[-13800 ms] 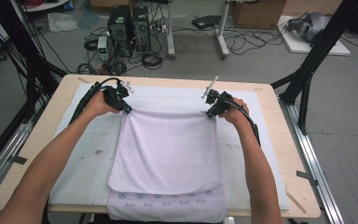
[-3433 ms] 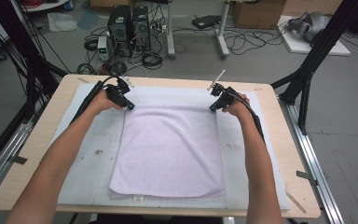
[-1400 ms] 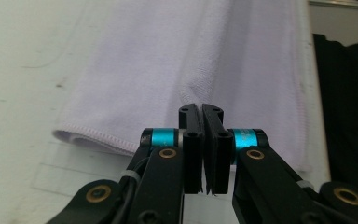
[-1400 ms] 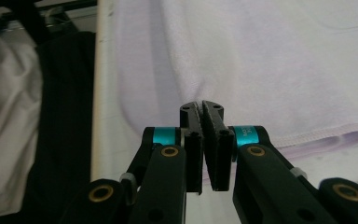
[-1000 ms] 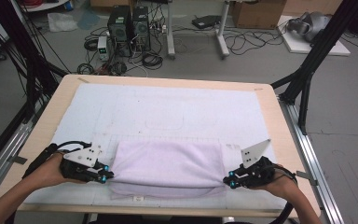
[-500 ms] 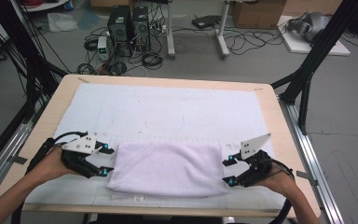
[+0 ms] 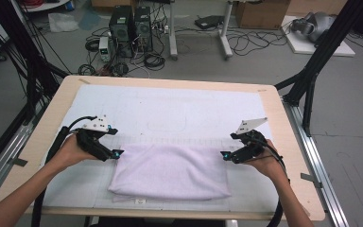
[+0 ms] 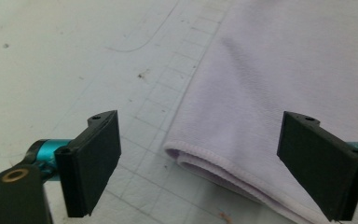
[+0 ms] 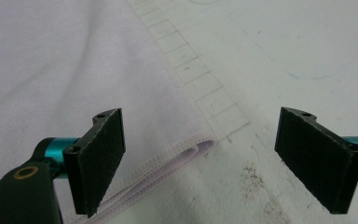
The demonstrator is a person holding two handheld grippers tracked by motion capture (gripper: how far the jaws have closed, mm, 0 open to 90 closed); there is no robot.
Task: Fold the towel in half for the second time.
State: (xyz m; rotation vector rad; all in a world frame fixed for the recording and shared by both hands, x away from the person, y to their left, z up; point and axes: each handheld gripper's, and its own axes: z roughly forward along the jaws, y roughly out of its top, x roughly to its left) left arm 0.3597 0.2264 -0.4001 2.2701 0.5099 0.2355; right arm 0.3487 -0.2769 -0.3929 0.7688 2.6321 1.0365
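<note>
A pale lilac towel (image 7: 170, 172) lies folded in a flat rectangle near the front of the table. My left gripper (image 7: 116, 154) sits at its far left corner and my right gripper (image 7: 224, 155) at its far right corner. In the left gripper view my left gripper (image 8: 200, 163) is open, its jaws just opened wide. The towel's doubled corner (image 8: 223, 163) lies on the mat between them, touched by neither pad. In the right gripper view my right gripper (image 9: 200, 158) is likewise open after just opening. The towel's hemmed corner (image 9: 191, 149) rests loose between its pads.
A white gridded mat (image 7: 170, 113) covers most of the wooden table (image 7: 288, 142). Black frame posts (image 7: 312, 66) stand at the table's sides. Computers and cables (image 7: 132, 28) lie on the floor beyond the far edge.
Both grippers have let go of the towel's edge and opened. Both hands have slid away from the front edge along the towel's sides to its far corners. The towel stays folded.
</note>
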